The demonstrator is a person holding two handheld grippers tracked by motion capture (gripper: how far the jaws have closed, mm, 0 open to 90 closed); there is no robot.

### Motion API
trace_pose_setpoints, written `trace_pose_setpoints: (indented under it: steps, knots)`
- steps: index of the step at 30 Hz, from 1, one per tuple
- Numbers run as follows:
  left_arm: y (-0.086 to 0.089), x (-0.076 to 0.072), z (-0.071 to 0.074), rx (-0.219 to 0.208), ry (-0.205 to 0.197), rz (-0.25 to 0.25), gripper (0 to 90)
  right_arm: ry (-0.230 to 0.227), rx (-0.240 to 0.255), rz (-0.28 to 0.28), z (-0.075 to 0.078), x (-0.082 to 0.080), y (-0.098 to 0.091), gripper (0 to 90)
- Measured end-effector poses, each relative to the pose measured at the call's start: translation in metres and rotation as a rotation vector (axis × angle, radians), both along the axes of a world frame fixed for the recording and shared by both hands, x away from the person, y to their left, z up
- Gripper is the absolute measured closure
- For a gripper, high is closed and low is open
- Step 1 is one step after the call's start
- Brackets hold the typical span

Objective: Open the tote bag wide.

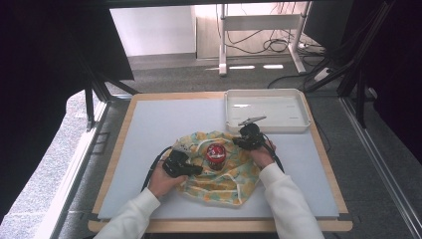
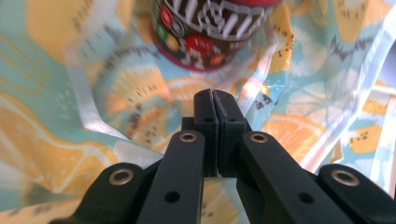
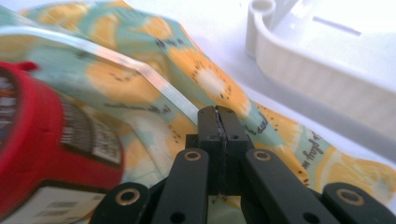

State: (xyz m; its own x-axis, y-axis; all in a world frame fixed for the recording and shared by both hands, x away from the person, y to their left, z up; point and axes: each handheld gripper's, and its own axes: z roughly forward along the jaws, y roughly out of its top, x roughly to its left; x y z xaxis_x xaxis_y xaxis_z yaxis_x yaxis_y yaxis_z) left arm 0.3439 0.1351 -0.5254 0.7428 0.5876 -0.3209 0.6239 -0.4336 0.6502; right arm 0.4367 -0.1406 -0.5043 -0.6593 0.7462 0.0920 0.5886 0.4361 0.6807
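Observation:
A teal cloth (image 1: 225,178) printed with orange slices lies crumpled on the table, and a red candy can (image 1: 216,155) stands upright in its middle. My left gripper (image 1: 198,170) is at the cloth's left side, shut on its white-trimmed edge (image 2: 88,109), with the can (image 2: 205,32) just beyond the tips (image 2: 215,95). My right gripper (image 1: 239,142) sits at the cloth's far right corner. In the right gripper view its jaws (image 3: 217,113) are shut where the trimmed edge (image 3: 140,77) runs into them, the can (image 3: 46,140) blurred at left.
A white tray (image 1: 268,128) with nothing in it stands at the back right of the grey table mat (image 1: 149,129), close behind my right gripper; its rim (image 3: 317,77) is near. Wooden table edges frame the mat. Floor, cables and desk legs lie beyond.

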Motion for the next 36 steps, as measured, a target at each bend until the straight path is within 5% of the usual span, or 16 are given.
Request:
trace_pose_setpoints:
  steps: [7,19,25,28,31,36]
  knots:
    - [0.015,-0.004,0.016,-0.103,-0.044,0.057,89.6,-0.032,0.05,0.027,0.016,-0.013,-0.005,88.7]
    - [0.052,-0.015,0.032,-0.085,-0.124,0.184,87.6,-0.067,0.112,0.069,0.033,-0.037,-0.013,88.7]
    - [0.066,-0.014,0.034,-0.1,-0.121,0.222,87.5,-0.084,0.133,0.076,0.04,-0.05,-0.017,87.4]
    - [0.069,-0.014,0.035,-0.103,-0.12,0.227,86.8,-0.09,0.129,0.086,0.043,-0.056,-0.018,81.3]
    - [0.071,-0.013,0.035,-0.101,-0.125,0.239,80.6,-0.12,0.116,0.103,0.045,-0.059,-0.017,65.0]
    - [0.075,-0.015,0.039,-0.092,-0.191,0.288,54.3,-0.147,0.1,0.147,0.044,-0.062,-0.013,47.1]
